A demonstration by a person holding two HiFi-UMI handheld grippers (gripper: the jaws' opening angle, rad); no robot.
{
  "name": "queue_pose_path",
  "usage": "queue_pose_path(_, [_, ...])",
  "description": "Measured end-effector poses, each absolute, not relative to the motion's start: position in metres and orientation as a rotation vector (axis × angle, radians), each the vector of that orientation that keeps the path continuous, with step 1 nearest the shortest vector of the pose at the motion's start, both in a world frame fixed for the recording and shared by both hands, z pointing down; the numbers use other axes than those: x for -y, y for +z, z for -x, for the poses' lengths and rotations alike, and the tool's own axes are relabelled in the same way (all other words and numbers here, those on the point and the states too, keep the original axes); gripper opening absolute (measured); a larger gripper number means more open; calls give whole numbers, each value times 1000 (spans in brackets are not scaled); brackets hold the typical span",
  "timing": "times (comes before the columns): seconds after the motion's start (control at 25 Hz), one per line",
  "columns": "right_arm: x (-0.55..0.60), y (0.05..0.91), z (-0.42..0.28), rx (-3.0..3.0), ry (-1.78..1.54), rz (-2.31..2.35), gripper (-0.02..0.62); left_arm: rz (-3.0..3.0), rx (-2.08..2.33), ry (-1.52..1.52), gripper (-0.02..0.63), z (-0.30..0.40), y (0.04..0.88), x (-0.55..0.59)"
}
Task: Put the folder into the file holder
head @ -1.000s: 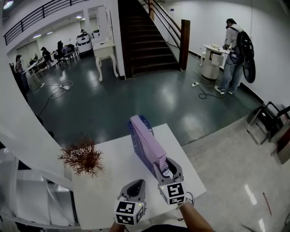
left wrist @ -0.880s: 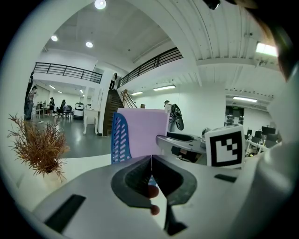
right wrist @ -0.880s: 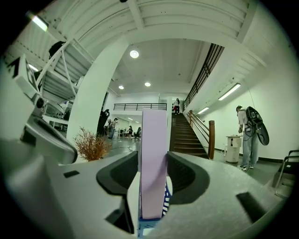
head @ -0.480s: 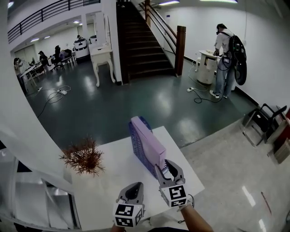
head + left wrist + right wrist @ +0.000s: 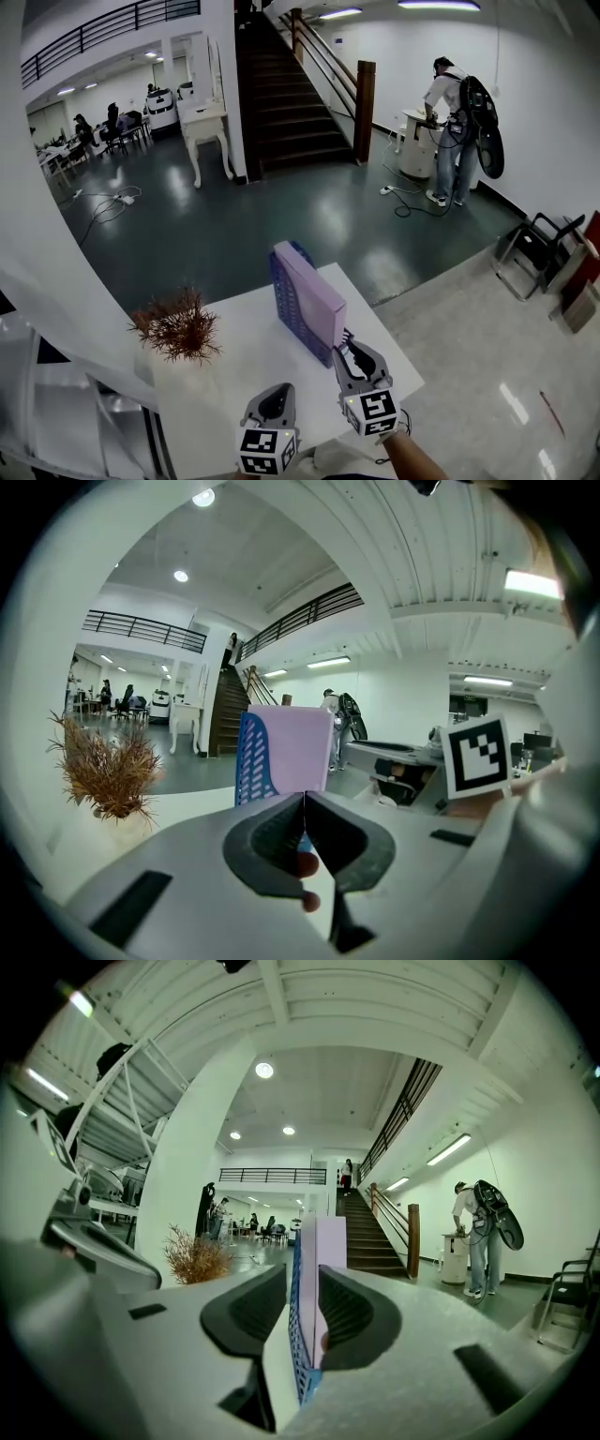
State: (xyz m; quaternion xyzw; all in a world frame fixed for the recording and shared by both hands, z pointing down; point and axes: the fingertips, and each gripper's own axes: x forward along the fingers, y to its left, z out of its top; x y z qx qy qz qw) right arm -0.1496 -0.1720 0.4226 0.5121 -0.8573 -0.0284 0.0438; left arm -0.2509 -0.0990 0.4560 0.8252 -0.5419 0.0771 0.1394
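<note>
A blue file holder (image 5: pixel 292 302) stood upright on the white table (image 5: pixel 244 370), close to the table's right edge. Its long side ran from the far edge toward the near edge. The pink folder (image 5: pixel 314 289) was inside the file holder. It stood up straight, and its top stuck out above the blue sides.

The right gripper (image 5: pixel 351 347) was just at the near end of the file holder and pointed at it. Its jaws stood a little way apart and had just been closing. In the right gripper view the file holder and the folder showed through the gap. They were out in front of the jaw tips, and the pads did not press on them. The right gripper held nothing.

The left gripper (image 5: pixel 279 394) was over the table's near edge, to the left of the right gripper and apart from the file holder. Its jaws were pressed together with nothing in them.

A dry brown plant (image 5: pixel 178 326) stood near the table's left edge, well apart from the file holder.

Past the table lay a shiny dark floor (image 5: pixel 281 202). Dark stairs (image 5: pixel 291 94) went up at the back. A person with a black backpack (image 5: pixel 452 112) stood by a small round white stand (image 5: pixel 412 141). A black chair (image 5: pixel 539 246) stood by the right wall.
</note>
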Motion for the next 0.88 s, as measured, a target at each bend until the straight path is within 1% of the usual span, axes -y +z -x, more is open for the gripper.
queue_pose_path(0.48, [144,419,144,2588,-4,-1607,33,-2375,1560,217,6,261,457,87])
queue_pose_path(0.56, [142,421,142,2590,19,-1626,9,-2373,1561,225,5,261,455,86])
queue_pose_path(0.88, [133,418,138,2641,31,-1600,2,-2366,1600,233,5,253,441,83])
